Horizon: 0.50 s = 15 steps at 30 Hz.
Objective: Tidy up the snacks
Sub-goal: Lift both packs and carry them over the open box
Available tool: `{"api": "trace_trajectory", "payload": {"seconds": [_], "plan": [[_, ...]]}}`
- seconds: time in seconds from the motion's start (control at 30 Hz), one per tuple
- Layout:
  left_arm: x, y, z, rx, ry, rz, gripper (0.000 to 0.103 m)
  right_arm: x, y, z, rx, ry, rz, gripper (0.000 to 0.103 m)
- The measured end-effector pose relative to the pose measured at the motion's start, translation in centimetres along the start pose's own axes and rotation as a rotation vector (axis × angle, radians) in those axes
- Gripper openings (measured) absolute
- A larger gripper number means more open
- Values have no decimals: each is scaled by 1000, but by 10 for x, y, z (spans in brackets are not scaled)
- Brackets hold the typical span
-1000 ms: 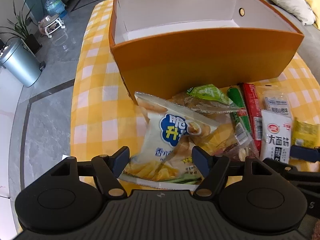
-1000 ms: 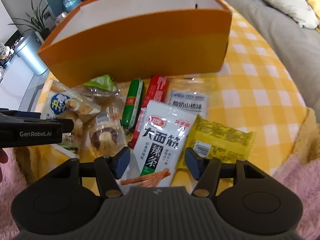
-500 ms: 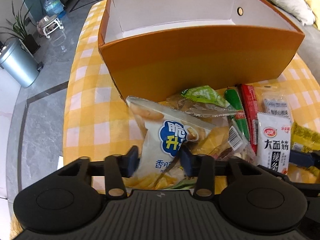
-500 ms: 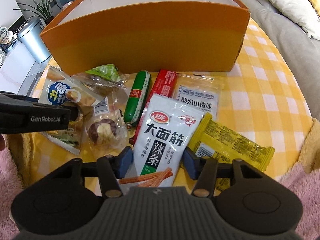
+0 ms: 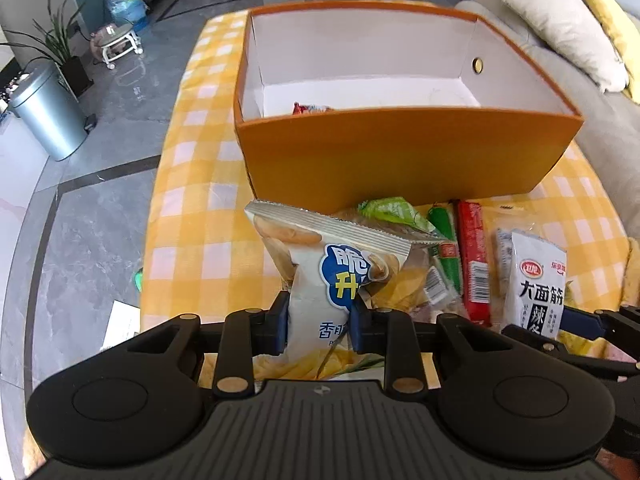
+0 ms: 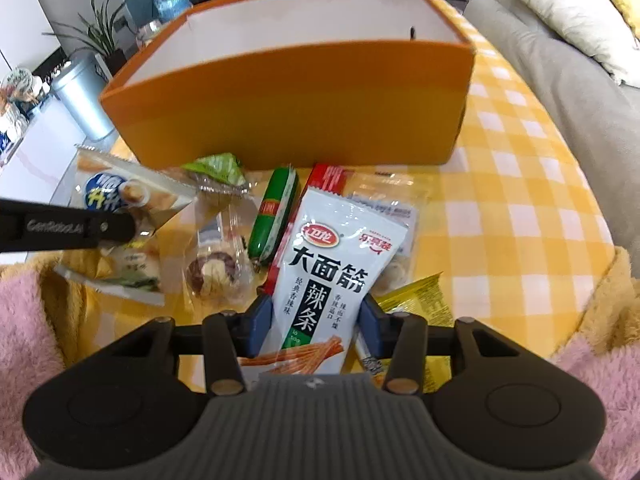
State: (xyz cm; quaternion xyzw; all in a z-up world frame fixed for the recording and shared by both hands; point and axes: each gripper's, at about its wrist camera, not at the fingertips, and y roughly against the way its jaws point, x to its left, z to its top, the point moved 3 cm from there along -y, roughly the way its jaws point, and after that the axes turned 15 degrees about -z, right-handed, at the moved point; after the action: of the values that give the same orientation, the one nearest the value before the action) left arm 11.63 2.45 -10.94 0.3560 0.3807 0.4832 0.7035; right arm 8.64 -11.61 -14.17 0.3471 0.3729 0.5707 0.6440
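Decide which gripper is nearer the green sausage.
Right. The right gripper, clamping the spicy-strip packet, sits just beside the green sausage; the left gripper, pinching the chip bag, is farther left.

A white crinkled chip bag with a blue logo point(image 5: 320, 280) stood tilted up off the yellow checked cloth, pinched at its lower half. A white spicy-strip pouch with black lettering point(image 6: 332, 276) was likewise raised at a slant. Behind both sat an open orange cardboard box with white inner walls point(image 5: 400, 160), a red wrapper point(image 5: 310, 109) lying inside it.

One orange box point(image 5: 400, 160), two sausages point(image 6: 274, 210) (green, red), seven snack packets point(image 6: 332, 264)
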Motion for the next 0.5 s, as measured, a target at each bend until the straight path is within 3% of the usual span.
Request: {"api": "trace_trajectory", "payload": {"seconds": [0.5], "plan": [[-28,58,5,-133,6,-59,32,-14,64,10,-211,39,40,45]]}}
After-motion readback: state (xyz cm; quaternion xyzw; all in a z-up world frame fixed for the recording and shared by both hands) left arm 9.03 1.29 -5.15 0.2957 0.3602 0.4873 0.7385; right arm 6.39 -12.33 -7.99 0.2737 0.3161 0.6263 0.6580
